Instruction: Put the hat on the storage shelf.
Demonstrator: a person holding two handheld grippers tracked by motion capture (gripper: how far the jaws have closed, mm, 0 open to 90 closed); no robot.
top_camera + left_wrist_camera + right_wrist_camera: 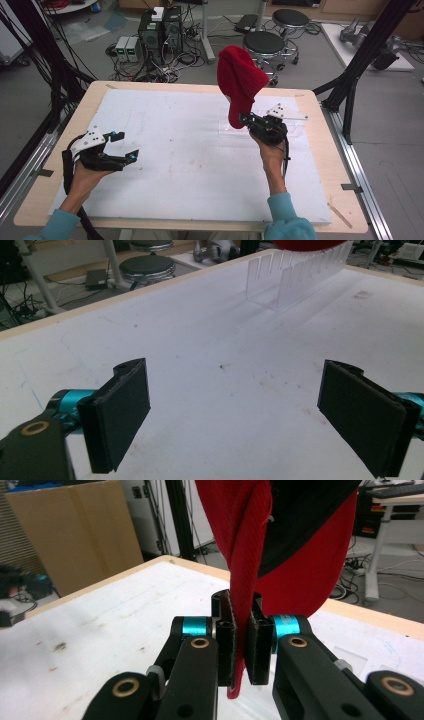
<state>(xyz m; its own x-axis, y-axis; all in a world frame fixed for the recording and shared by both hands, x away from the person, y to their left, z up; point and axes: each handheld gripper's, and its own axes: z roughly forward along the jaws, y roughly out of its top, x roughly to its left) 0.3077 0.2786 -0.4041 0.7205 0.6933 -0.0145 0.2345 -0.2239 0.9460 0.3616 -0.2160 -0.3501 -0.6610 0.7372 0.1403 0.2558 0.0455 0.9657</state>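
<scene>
- Right gripper (239,645): jaws clamped on a folded edge of the red knit hat (239,82). In the right gripper view the fabric is pinched flat between the pads, a short tail poking out below.
- Hat is up in the air, held above the right gripper, well off the table (75,125). It stands up floppy, with a dark lining showing inside the opening.
- Left gripper (235,412): jaws wide apart, nothing between them, low over the white mat (165,165) at the near-left of the table.
- Clear acrylic slotted rack (295,277) sits on the mat at the right side, just under and behind the raised hat.
- Step, my read: hat lifted and carried, single-gripper hold, not yet placed or handed off.
- Next move likely needs the left gripper to come across and take the opposite rim so the opening can be spread, or the right to lower the hat near the rack.
- Risk: thin pinch on soft knit; fast swing could slip it.
</scene>
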